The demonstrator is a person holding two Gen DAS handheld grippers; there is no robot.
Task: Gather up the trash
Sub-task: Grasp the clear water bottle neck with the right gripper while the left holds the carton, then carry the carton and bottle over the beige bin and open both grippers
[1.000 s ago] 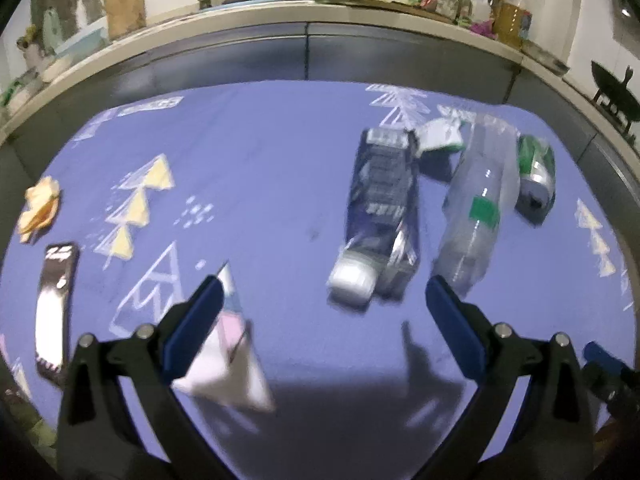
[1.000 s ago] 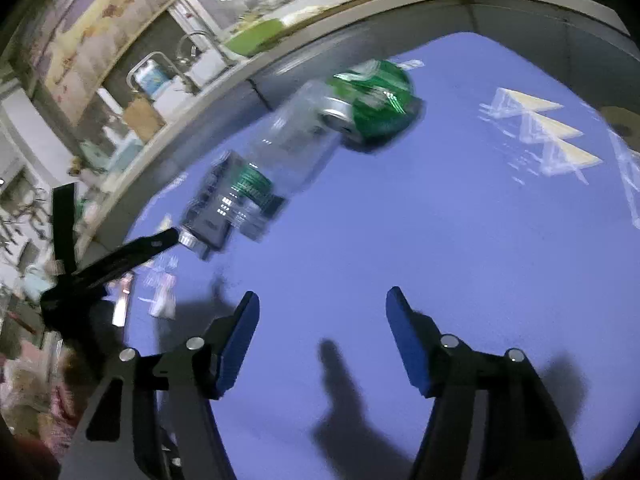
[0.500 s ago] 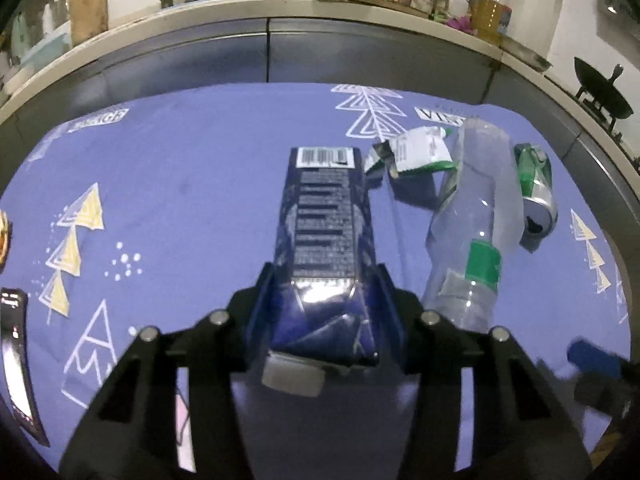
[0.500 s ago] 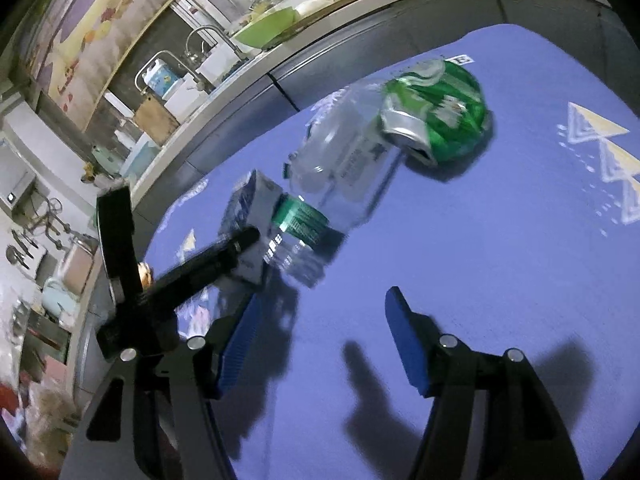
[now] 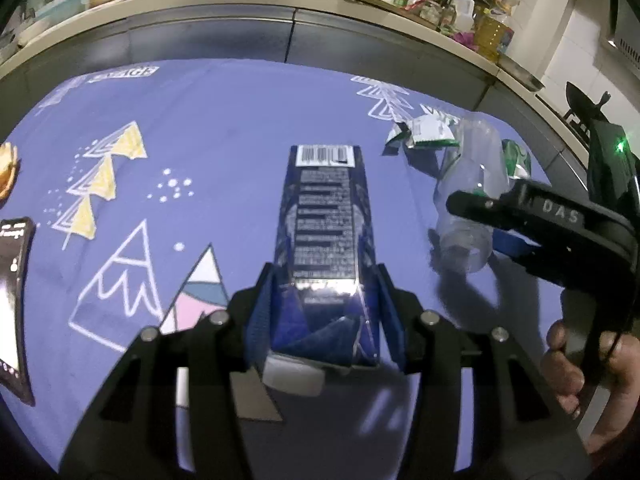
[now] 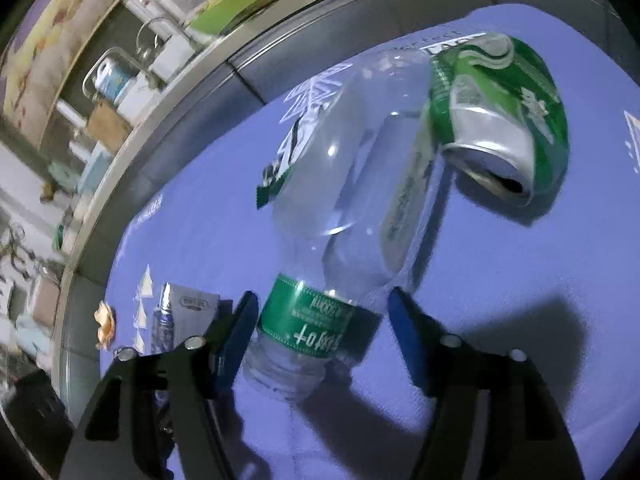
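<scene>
Left wrist view: the left gripper (image 5: 324, 312) clamps a dark blue drink carton (image 5: 326, 240) by its folded top, barcode end pointing away over the purple patterned cloth (image 5: 224, 120). To the right, a hand (image 5: 580, 364) holds the right gripper at a clear plastic bottle (image 5: 468, 196).

Right wrist view: the right gripper (image 6: 320, 320), jaws just closing, straddles the bottle's green-labelled neck; whether both pads press it is unclear. A crushed green can (image 6: 504, 120) lies just beside the bottle's base.

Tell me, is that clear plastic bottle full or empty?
Empty, it seems: the plastic bottle lies on its side on the blue cloth, see-through and dented, no liquid visible.
</scene>
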